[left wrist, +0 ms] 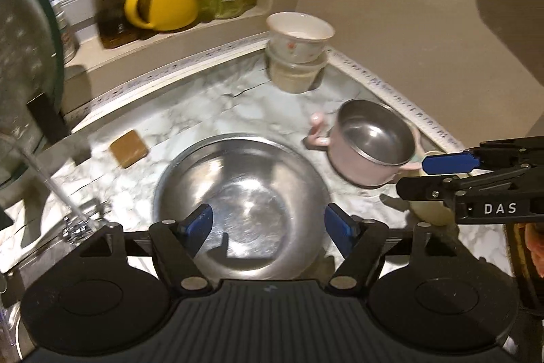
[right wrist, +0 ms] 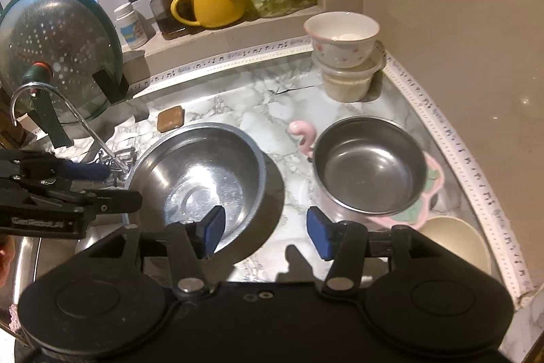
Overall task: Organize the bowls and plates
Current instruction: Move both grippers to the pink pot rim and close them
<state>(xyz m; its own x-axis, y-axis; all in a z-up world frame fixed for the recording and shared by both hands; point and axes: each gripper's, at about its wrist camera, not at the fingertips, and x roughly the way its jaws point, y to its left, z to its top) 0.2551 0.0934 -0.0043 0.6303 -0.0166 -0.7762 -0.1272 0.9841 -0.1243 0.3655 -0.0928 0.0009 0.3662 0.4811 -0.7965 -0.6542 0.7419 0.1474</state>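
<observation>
A large steel bowl (left wrist: 241, 186) (right wrist: 200, 172) stands empty on the marble counter. My left gripper (left wrist: 268, 227) hangs above its near rim, open, with nothing between the blue pads. To its right a smaller steel bowl (left wrist: 374, 142) (right wrist: 370, 165) with a pink outside rests on a pink plate (right wrist: 431, 186). My right gripper (right wrist: 265, 233) is open over the bare marble between the two bowls, and it holds nothing. A cream bowl (right wrist: 455, 237) sits at the near right. A floral ceramic bowl (right wrist: 340, 36) is stacked on a plastic tub (right wrist: 346, 80) in the back corner.
A perforated lid (right wrist: 51, 50) leans at the far left behind a curved tap (right wrist: 68, 111). A yellow mug (right wrist: 214, 5), jars and a pitcher line the window ledge. A brown sponge (right wrist: 170, 118) and a pink flamingo figure (right wrist: 302, 135) lie on the counter. Walls close the right side.
</observation>
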